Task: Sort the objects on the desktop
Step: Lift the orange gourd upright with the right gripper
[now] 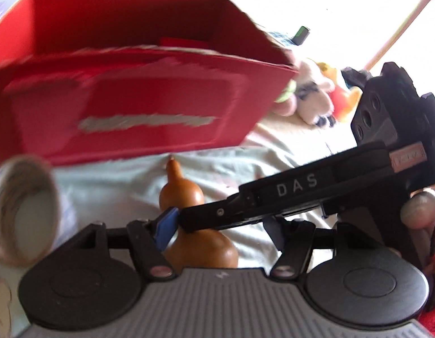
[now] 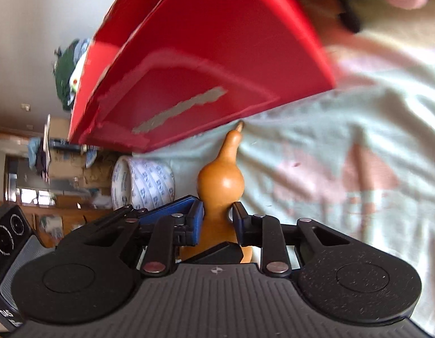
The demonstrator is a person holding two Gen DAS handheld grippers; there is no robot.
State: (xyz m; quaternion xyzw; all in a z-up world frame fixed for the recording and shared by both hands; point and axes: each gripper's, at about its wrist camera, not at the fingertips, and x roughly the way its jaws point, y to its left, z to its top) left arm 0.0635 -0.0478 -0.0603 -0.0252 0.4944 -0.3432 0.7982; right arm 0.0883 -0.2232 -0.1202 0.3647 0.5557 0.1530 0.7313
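Note:
A tan gourd [image 1: 181,191] lies on the pale cloth with its stem pointing at the red box [image 1: 133,107]. My right gripper [image 1: 186,221] reaches in from the right and crosses the gourd's waist. In the right wrist view its gripper [image 2: 217,221] has both blue pads pressed on the waist of the gourd [image 2: 220,180], so it is shut on it. My left gripper [image 1: 219,232] is open around the lower bulb. Its left pad is close to the gourd and its right pad stands clear.
The red box [image 2: 217,56] is open-topped and stands just beyond the gourd's stem. A roll of printed tape [image 1: 20,211] [image 2: 141,186] lies to the left. Plush toys [image 1: 316,93] sit behind the box's right corner. A hand [image 1: 420,208] holds the right gripper's handle.

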